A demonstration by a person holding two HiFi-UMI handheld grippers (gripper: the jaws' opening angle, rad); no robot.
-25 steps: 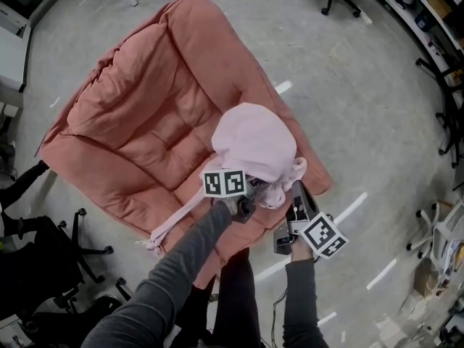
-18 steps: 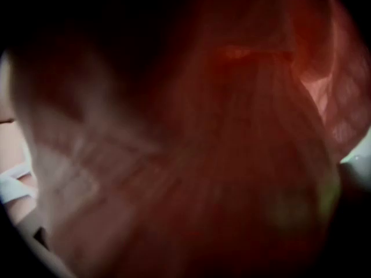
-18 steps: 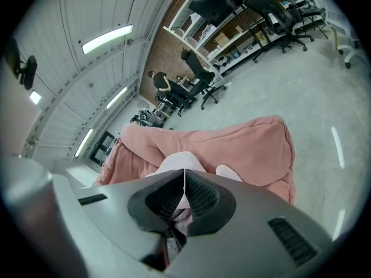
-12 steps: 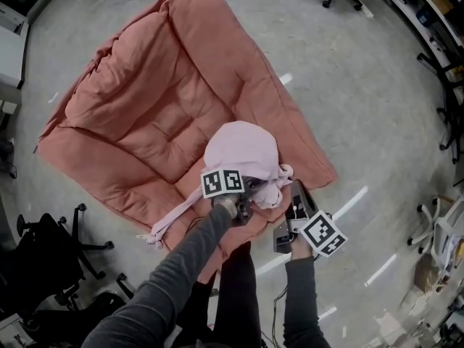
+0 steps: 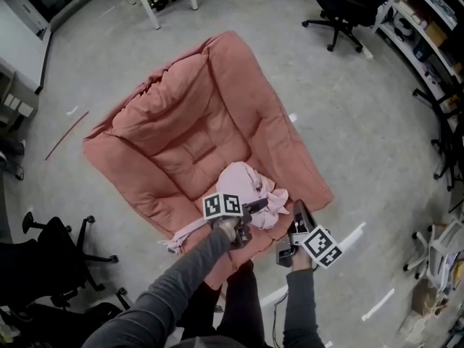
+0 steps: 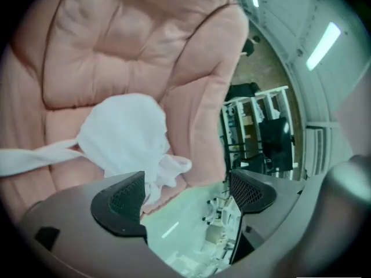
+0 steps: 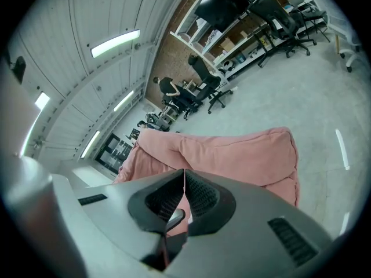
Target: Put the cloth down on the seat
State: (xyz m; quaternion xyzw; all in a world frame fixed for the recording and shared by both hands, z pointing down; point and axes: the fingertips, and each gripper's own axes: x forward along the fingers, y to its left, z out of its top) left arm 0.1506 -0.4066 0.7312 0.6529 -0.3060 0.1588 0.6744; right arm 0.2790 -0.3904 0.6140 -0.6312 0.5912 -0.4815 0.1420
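A large salmon-pink cushioned seat (image 5: 181, 136) lies on the concrete floor. The pale pink cloth (image 5: 245, 187) rests bunched on the seat's front part, and one strip trails left toward the seat's edge. My left gripper (image 5: 254, 210) hovers just in front of the cloth. In the left gripper view the cloth (image 6: 124, 135) lies on the seat (image 6: 116, 51) beyond the left gripper (image 6: 184, 198), whose jaws stand wide open with floor showing between them. My right gripper (image 5: 296, 210) sits to the right, off the cloth. The right gripper (image 7: 184, 197) is shut and empty, facing the seat (image 7: 232, 155).
Black office chairs stand at the back right (image 5: 341, 6) and the lower left (image 5: 51, 238). A white chair (image 5: 438, 249) is at the right edge, shelving (image 5: 428, 20) at the upper right, white table legs (image 5: 156, 6) at the top. The person's legs are below the grippers.
The cloth was bunched up at the left gripper before; it now lies lower and flatter on the seat, and the left jaws stand open. The head view has pulled back.
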